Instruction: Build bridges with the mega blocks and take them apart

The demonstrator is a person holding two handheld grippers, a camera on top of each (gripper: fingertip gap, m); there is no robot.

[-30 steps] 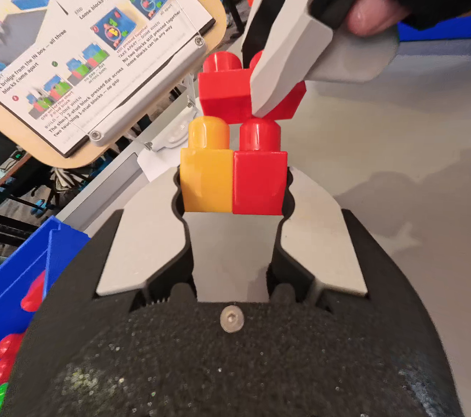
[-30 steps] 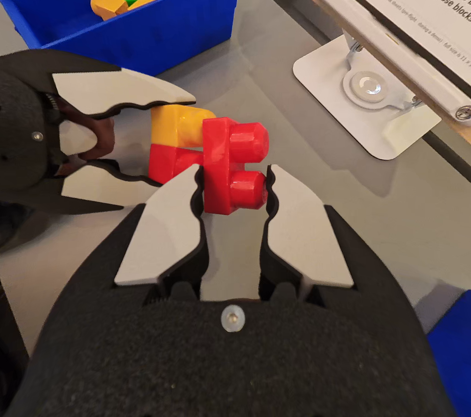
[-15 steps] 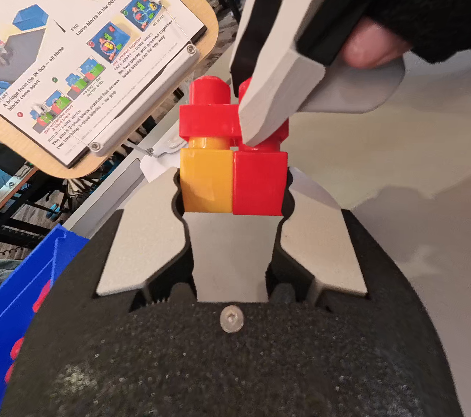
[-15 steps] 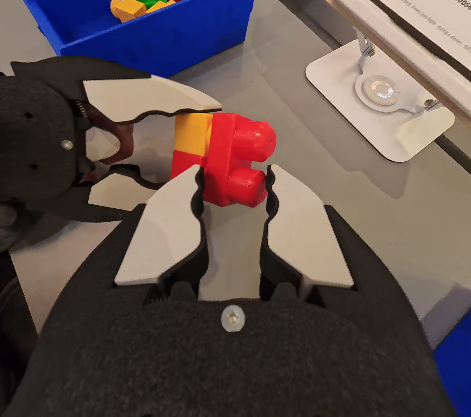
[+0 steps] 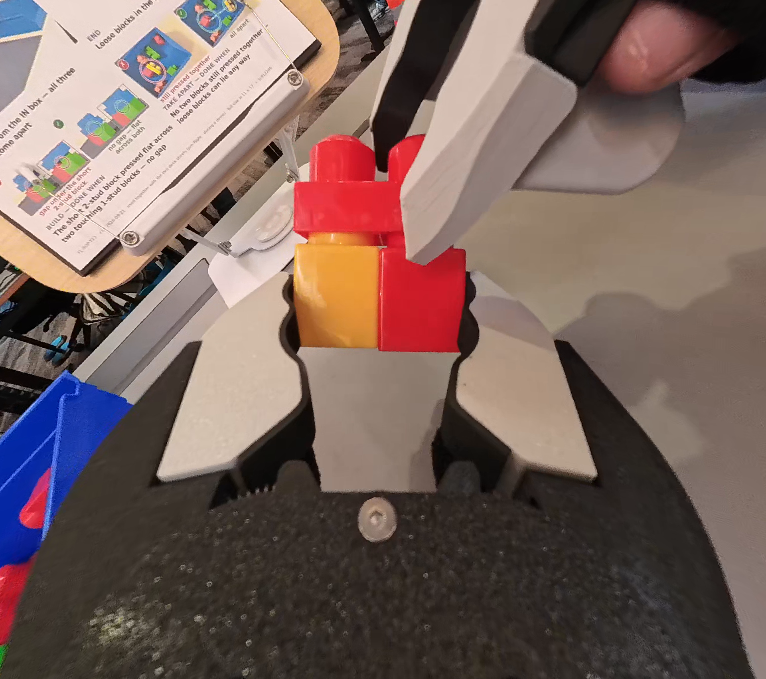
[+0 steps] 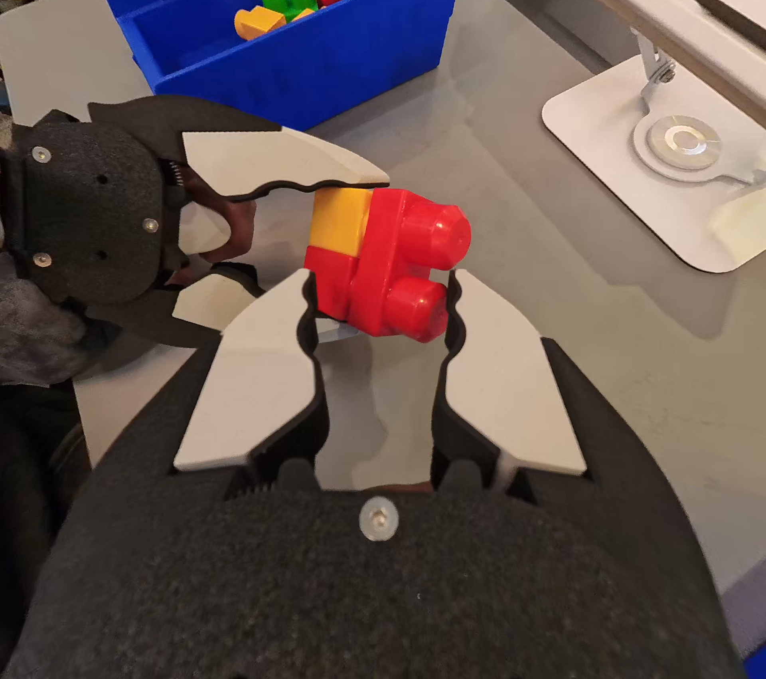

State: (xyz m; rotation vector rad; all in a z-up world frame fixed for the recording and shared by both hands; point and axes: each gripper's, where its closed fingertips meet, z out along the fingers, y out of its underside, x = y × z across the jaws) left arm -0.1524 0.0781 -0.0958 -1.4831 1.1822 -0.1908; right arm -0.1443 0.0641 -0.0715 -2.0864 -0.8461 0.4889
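Left hand-held gripper [image 5: 378,310] pinches yellow block [image 5: 336,294] and red block [image 5: 420,300] side by side, held above table [image 6: 539,286]. Red two-stud block [image 6: 398,261] sits pressed onto both. Right hand-held gripper [image 6: 379,286] straddles two-stud block, fingertips at its sides; firm grip cannot be told. Blue bin [image 6: 298,78] with loose blocks beyond.

Instruction board [image 5: 136,86] on white stand [image 6: 646,161]
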